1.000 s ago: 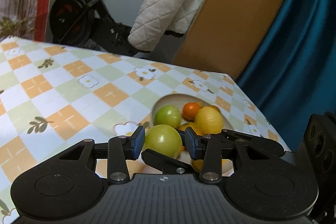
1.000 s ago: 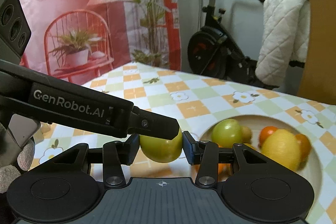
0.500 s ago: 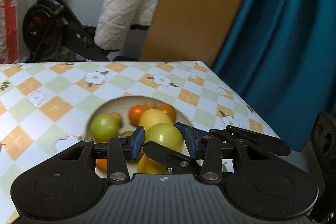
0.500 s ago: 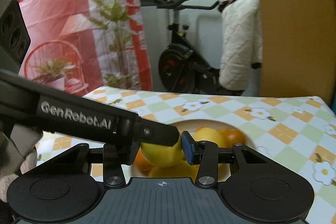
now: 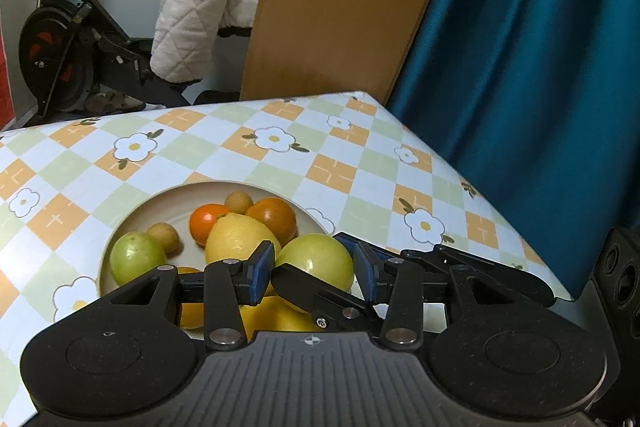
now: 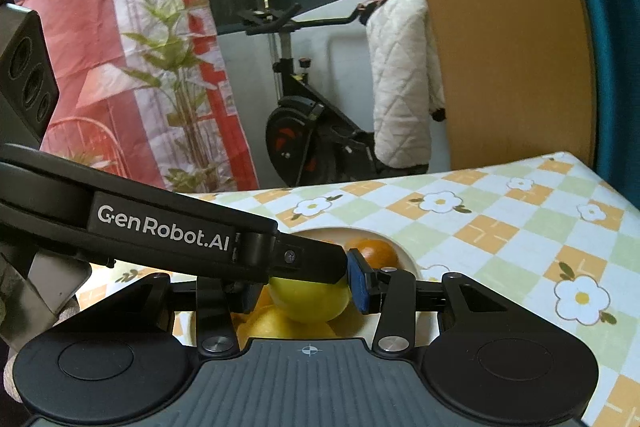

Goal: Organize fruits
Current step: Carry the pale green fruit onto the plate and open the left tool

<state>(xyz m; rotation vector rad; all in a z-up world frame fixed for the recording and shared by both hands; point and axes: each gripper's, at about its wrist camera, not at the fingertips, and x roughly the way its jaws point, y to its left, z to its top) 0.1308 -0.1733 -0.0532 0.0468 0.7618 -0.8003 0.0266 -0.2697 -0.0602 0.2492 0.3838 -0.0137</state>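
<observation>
- the green fruit (image 5: pixel 316 261) sits between both pairs of blue pads, just above the near right part of the plate (image 5: pixel 132 219)
- my left gripper (image 5: pixel 314 269) is narrowed onto it, pads against its sides
- my right gripper (image 6: pixel 304 291) reaches in from the right and clamps the same fruit (image 6: pixel 310 297); its far pad is hidden behind the other tool
- in the plate i see a lemon (image 5: pixel 240 241), two oranges (image 5: pixel 274 219), a second green fruit (image 5: pixel 136 261) at the left and two small brown fruits (image 5: pixel 162 237)
- the plate rests on the checked flower tablecloth (image 5: pixel 280 163), toward its right corner
- far behind stand an exercise bike (image 6: pixel 308 131) and a teal curtain (image 5: pixel 540 67)
</observation>
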